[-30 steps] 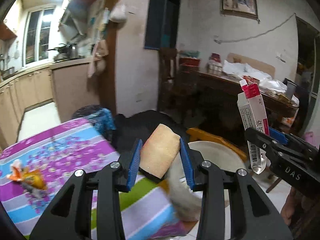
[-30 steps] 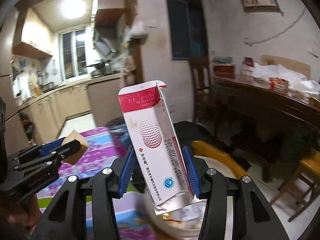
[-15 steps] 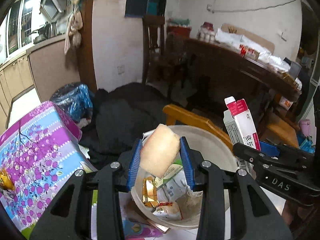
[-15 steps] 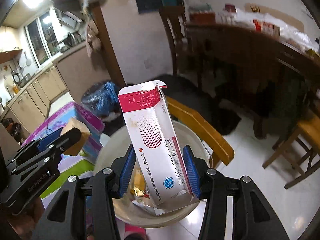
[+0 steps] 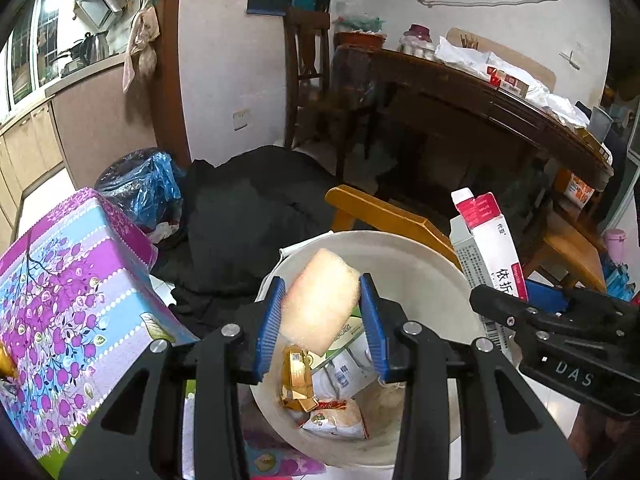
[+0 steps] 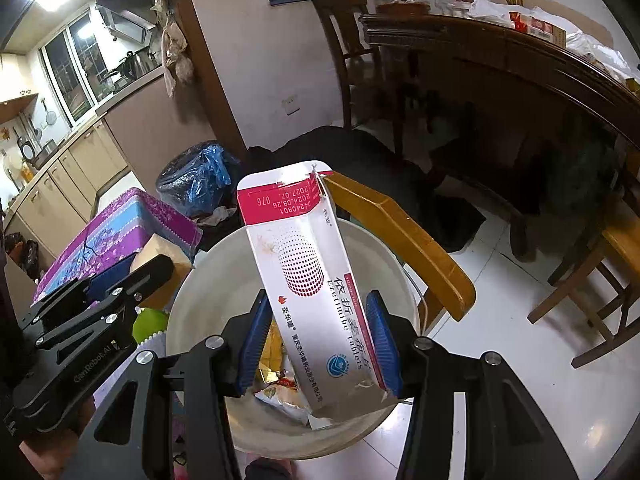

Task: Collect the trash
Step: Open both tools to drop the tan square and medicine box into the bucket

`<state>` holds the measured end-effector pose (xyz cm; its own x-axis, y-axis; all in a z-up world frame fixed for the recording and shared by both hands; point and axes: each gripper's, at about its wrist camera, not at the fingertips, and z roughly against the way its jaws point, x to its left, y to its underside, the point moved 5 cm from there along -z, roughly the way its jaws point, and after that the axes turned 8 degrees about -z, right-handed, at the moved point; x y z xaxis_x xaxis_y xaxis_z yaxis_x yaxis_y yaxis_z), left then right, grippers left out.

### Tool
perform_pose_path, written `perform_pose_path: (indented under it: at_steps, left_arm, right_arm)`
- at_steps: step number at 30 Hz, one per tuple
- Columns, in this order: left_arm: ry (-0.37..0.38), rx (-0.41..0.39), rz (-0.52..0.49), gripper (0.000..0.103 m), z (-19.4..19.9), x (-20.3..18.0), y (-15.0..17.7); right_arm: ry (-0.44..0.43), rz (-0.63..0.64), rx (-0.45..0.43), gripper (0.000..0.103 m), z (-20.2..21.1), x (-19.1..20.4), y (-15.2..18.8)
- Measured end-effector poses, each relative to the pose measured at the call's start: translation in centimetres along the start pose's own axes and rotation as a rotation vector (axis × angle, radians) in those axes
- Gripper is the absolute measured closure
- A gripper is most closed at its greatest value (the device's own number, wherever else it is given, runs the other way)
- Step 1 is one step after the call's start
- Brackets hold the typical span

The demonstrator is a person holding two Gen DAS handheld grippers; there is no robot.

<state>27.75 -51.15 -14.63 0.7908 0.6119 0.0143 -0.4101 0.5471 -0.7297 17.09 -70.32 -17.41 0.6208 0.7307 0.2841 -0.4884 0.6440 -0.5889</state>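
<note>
Currently, left gripper [image 5: 322, 312]: clamps pale sponge [image 5: 319, 299], frame centre.
Right gripper [image 6: 316, 340]: clamps tablet box [image 6: 316, 280].
Below both: white bin [image 6: 192, 300], wrappers inside.

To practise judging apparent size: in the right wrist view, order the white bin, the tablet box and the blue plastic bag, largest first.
1. White bin
2. Tablet box, though nearness to the camera enlarges it
3. Blue plastic bag, farther away

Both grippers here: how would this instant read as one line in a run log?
left gripper: shut on sponge | right gripper: shut on medicine box | both over white bin | bin holds wrappers | nothing released
</note>
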Motion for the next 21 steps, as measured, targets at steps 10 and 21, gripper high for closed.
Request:
perform_pose_path:
  at_steps: [10, 21]
  left_arm:
    - [0.001, 0.001, -0.005, 0.067, -0.02, -0.3, -0.08]
    - [-0.01, 0.013, -0.006, 0.067, -0.44, -0.41, 0.2]
  right_arm:
    - [-0.002, -0.002, 0.0, 0.053, 0.01, -0.02, 0.02]
    - [-0.003, 0.003, 0.005, 0.052, -0.43, 0.12, 0.19]
